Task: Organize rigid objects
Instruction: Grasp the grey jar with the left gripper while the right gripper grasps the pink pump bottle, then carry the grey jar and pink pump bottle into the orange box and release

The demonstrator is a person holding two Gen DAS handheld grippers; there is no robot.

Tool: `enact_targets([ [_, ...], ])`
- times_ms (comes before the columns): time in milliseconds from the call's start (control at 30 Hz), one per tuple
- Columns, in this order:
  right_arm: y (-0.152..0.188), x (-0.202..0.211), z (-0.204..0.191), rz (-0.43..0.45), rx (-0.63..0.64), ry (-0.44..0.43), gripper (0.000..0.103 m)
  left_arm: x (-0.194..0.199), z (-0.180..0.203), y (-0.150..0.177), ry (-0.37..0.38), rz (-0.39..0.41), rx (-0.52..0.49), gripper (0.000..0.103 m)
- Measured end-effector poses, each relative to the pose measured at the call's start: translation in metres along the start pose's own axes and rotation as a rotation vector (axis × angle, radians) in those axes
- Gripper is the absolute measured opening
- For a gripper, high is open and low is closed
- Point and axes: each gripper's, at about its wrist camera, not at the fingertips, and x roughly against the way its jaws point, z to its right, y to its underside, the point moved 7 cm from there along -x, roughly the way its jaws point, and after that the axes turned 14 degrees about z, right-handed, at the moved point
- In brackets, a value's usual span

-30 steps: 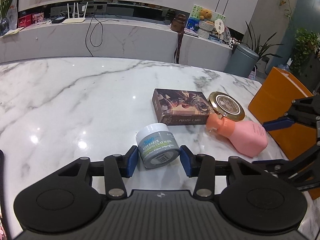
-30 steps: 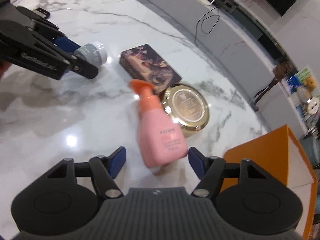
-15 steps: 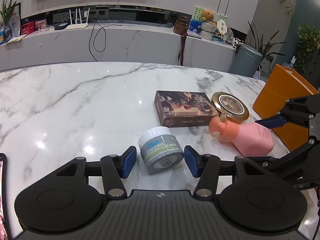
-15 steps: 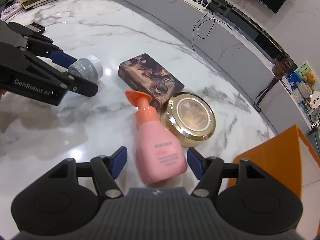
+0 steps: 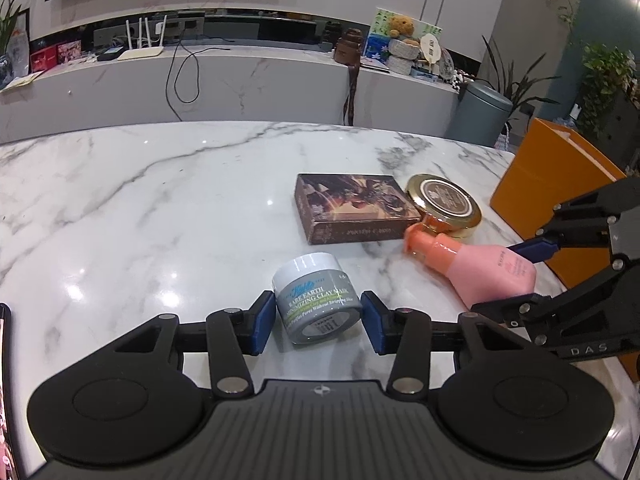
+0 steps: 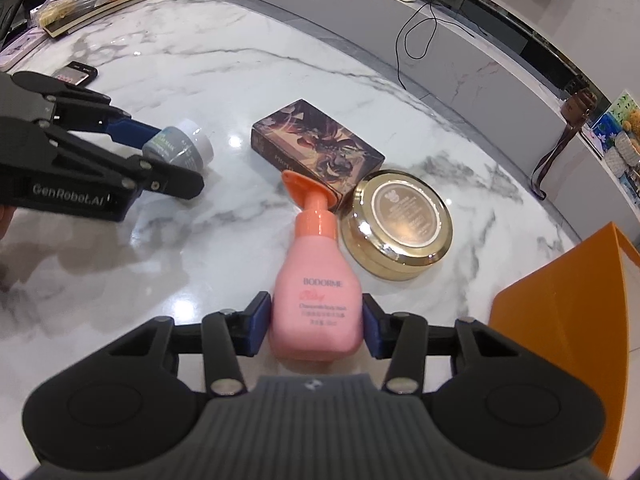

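A grey clay-mask jar (image 5: 316, 300) with a white lid lies on its side on the marble table (image 5: 160, 208). My left gripper (image 5: 318, 316) is closing, and its blue pads touch the jar on both sides. A pink pump bottle (image 6: 316, 280) with an orange top lies flat, its body between the pads of my right gripper (image 6: 316, 320), which is closing and pressing on it. In the left wrist view, the right gripper (image 5: 512, 278) holds the bottle (image 5: 480, 268) at the right. The right wrist view has the left gripper (image 6: 168, 156) and jar (image 6: 188, 148) at the left.
A dark patterned card box (image 6: 320, 144) and a round gold tin (image 6: 400, 220) lie just beyond the bottle's pump. An orange box (image 6: 580, 320) stands at the right table edge. A phone (image 6: 78, 74) and a book with snack packs (image 6: 92, 0) lie far left.
The right jaws have closed from wide apart onto the pink bottle, which now lies straight along the gripper. The left jaws widened a little, then closed back onto the jar.
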Motion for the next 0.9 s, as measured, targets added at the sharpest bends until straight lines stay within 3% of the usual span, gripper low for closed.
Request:
enact_targets([
  [133, -0.001, 0.006, -0.003, -0.001, -0.010, -0.031, 0.044, 0.004, 0.005, 0.000, 0.008, 0.001, -0.011, 0.053],
  [900, -0.018, 0.062, 0.011, 0.100, -0.058, 0.024, 0.043, 0.031, 0.046, -0.013, 0.041, 0.025, -0.040, 0.053],
])
